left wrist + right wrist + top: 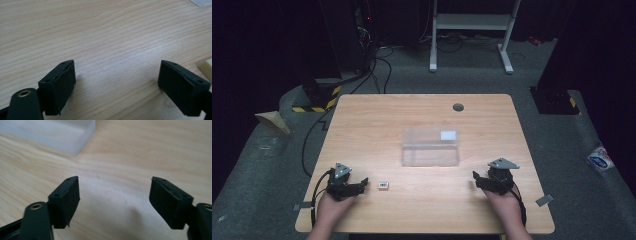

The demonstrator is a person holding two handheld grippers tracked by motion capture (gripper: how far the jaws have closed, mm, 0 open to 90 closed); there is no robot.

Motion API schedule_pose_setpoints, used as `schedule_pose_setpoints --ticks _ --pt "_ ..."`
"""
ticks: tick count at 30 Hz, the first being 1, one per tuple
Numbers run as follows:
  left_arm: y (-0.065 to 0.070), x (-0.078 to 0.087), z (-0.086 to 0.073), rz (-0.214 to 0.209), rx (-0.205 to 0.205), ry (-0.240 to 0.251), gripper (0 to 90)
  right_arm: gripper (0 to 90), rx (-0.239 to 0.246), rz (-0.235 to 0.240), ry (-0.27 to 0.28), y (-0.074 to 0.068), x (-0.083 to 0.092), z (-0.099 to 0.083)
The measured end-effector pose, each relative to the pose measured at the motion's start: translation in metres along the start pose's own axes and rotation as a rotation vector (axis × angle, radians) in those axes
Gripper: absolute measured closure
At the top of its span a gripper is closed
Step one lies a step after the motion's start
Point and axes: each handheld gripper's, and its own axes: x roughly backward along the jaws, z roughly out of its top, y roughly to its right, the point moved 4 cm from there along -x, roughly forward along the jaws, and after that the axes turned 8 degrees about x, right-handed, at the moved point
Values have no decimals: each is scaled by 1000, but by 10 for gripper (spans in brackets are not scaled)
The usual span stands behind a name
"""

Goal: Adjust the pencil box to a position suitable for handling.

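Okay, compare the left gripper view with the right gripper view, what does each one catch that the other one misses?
The left gripper view catches a corner of the small pale block at its right edge, just beyond one jaw. The right gripper view catches a corner of the clear plastic box at its top left, apart from the jaws. Both share the wooden table and a pair of black jaws standing wide apart with nothing between them: the left gripper and the right gripper.

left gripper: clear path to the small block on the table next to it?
Probably yes. The left gripper has its jaws open with nothing between them, and the small block lies just off its tips on bare table. The clear box sits farther back, out of the way.
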Motion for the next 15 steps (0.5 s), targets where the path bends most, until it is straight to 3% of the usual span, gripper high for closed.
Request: schedule_pose_setpoints --ticks 4,9,15 --pt "0 0 0 -1 -4 -3 146 146 16 -8 -73 -4 -5 -14" --pt "0 -1 1 -5 -13 -7 129 119 -8 2 -42 -3 -6 -18" --pt "-1 -1 1 -15 -22 -10 127 119 -12 3 -43 -4 -6 -18"
